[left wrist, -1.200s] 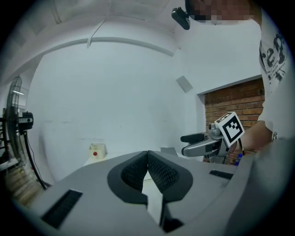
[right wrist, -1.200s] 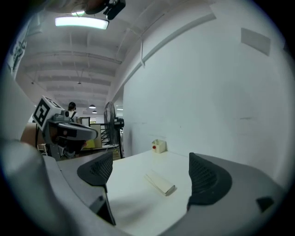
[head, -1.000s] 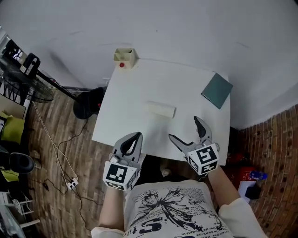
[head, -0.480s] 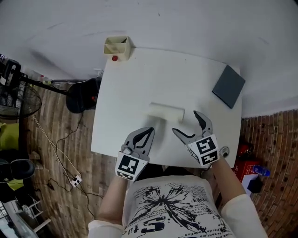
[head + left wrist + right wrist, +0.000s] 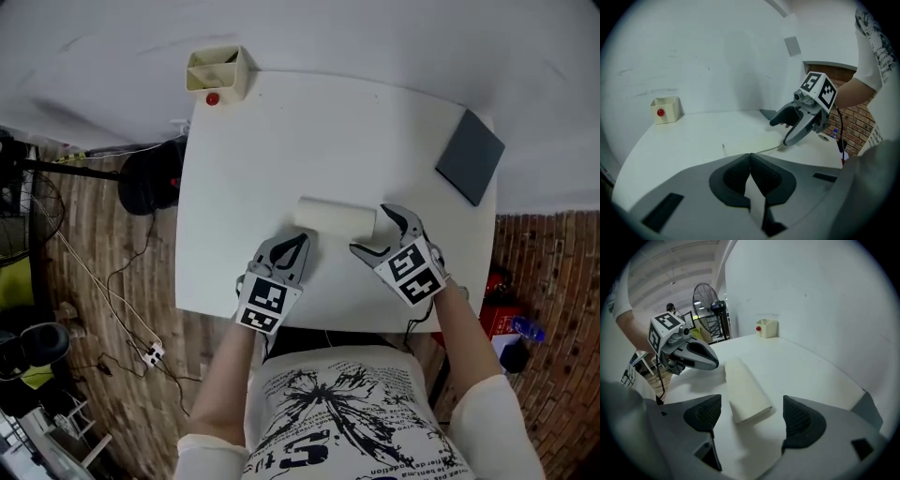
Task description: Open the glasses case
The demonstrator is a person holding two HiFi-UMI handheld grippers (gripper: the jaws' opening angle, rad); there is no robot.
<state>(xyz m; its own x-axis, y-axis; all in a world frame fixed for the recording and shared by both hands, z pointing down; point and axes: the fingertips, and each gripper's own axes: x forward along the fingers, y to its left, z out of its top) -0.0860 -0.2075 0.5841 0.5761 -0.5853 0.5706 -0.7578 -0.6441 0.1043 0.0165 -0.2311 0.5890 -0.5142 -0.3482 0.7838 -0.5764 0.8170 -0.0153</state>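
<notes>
Glasses case [image 5: 336, 220], cream, closed, lying on white desk [image 5: 281, 141]; near end between the right hand-held gripper [image 5: 371, 229]'s spread jaws, just now narrowing, untouched. Left hand-held gripper [image 5: 296, 242] just beside the case, jaws pressed together. Cream box [image 5: 217, 71], far corner, with red knob [image 5: 213, 98]. Brown patterned floor [image 5: 94, 234]

No legible txt, brand or no. anywhere. Nearest thing to signs: b/w square markers [image 5: 262, 307] on the left gripper [image 5: 295, 246], lower centre of the head view, and on the right gripper [image 5: 371, 229] just right of it. Both were block patterns only, no letters or digits. Same markers showed in the gripper views, upper right and upper left resp. The shirt [image 5: 347, 417] at the bottom edge bore a black graphic w/ blocky lettering under it, too cut off and warped to read.
</notes>
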